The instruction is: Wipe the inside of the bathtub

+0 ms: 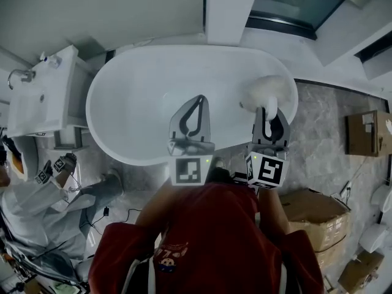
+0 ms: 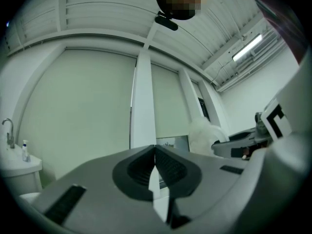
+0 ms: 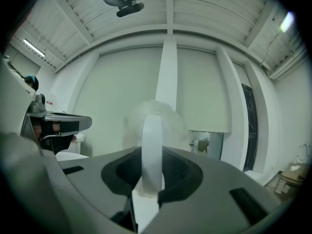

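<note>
The white oval bathtub (image 1: 141, 90) lies below me in the head view. My left gripper (image 1: 198, 101) hangs over the tub's near side, shut with nothing in it; in the left gripper view its jaws (image 2: 155, 151) meet tip to tip and point at a pale wall. My right gripper (image 1: 270, 111) is over the tub's right end, shut on the white handle (image 3: 152, 150) of a fluffy white duster (image 1: 266, 92). The duster's head (image 3: 157, 121) shows blurred just beyond the jaws, and also as a white puff (image 2: 204, 133) in the left gripper view.
A white sink unit (image 1: 49, 94) with a tap (image 1: 20, 75) stands left of the tub. A person in white (image 1: 37, 207) crouches at lower left. Cardboard boxes (image 1: 315, 219) sit on the marble floor at right. A white pillar (image 1: 229, 8) rises behind the tub.
</note>
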`<state>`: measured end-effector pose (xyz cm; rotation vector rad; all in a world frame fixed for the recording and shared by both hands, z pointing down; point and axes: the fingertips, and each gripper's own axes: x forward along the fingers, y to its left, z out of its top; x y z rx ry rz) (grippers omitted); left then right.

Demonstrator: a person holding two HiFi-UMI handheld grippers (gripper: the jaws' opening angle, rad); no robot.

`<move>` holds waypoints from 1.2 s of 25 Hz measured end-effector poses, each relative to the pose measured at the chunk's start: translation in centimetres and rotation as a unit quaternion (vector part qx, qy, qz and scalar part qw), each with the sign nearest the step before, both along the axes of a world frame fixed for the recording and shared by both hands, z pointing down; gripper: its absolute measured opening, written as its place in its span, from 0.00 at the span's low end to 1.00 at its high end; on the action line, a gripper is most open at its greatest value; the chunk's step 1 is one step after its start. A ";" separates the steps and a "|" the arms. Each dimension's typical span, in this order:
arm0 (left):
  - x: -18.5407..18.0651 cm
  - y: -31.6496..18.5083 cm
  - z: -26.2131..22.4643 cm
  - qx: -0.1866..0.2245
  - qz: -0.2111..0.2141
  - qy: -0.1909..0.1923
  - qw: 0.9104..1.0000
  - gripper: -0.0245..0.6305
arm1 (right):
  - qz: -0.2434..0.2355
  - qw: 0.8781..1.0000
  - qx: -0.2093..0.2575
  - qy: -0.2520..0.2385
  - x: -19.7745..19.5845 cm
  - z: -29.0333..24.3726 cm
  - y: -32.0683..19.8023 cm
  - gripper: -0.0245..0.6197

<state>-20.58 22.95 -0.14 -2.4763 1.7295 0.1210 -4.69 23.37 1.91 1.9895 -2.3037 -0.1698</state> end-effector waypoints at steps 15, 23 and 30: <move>10.2 0.1 1.9 -0.005 0.063 -0.003 0.998 0.06 | 0.067 0.998 -0.005 0.015 11.2 1.8 2.1 0.18; 22.8 -2.1 2.7 -0.016 0.064 -0.004 0.998 0.06 | 0.079 0.997 -0.023 0.015 24.9 3.1 0.3 0.18; 31.1 -4.5 3.2 -0.014 0.033 -0.010 0.999 0.06 | 0.052 0.998 -0.046 0.010 34.1 4.7 -2.6 0.18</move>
